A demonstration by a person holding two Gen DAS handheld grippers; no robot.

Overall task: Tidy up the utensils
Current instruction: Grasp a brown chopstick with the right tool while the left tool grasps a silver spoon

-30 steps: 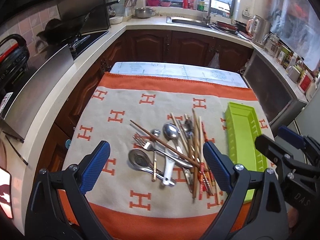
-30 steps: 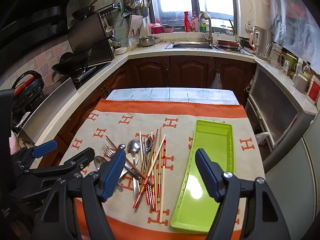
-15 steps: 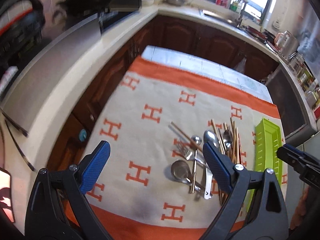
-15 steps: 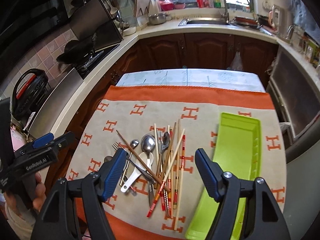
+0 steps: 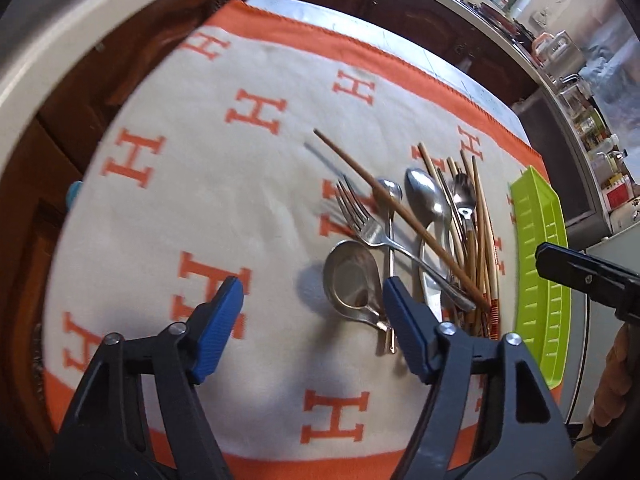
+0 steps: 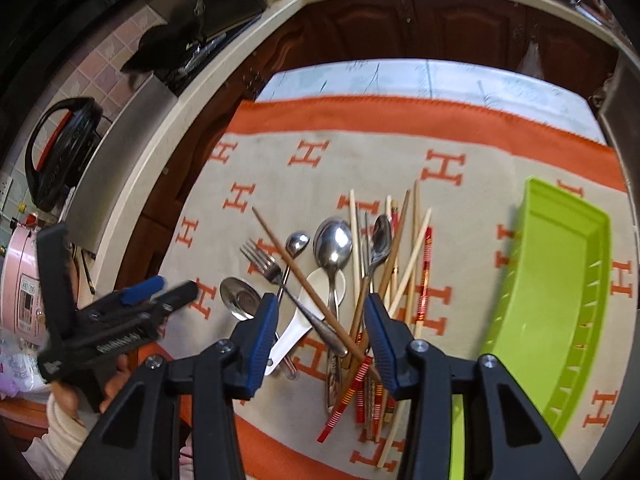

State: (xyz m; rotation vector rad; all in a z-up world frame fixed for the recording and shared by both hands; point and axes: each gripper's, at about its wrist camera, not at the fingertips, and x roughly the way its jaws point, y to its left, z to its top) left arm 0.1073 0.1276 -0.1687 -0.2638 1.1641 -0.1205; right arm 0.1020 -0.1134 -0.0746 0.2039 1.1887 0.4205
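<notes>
A heap of utensils lies on the orange-and-beige cloth (image 5: 240, 208): a fork (image 5: 360, 220), a metal soup spoon (image 5: 352, 280), a large spoon (image 6: 333, 242), a white ceramic spoon (image 6: 304, 320), a brown chopstick (image 5: 400, 216) lying across them, and several chopsticks (image 6: 412, 256). A lime-green tray (image 6: 560, 292) sits to their right. My left gripper (image 5: 312, 320) is open, low over the cloth just left of the soup spoon. My right gripper (image 6: 320, 344) is open above the near ends of the spoons and chopsticks. Both are empty.
The cloth covers a small table (image 6: 400, 76) with kitchen counters around it. A stove with a wok (image 6: 200, 20) and a black-and-red appliance (image 6: 60, 148) stand on the left counter, a pink rice cooker (image 6: 20, 280) nearer. Shelves of jars (image 5: 592, 128) stand to the right.
Both grippers have dropped down and moved in toward the utensil heap. The left one swung right, toward the soup spoon. Both stay open.
</notes>
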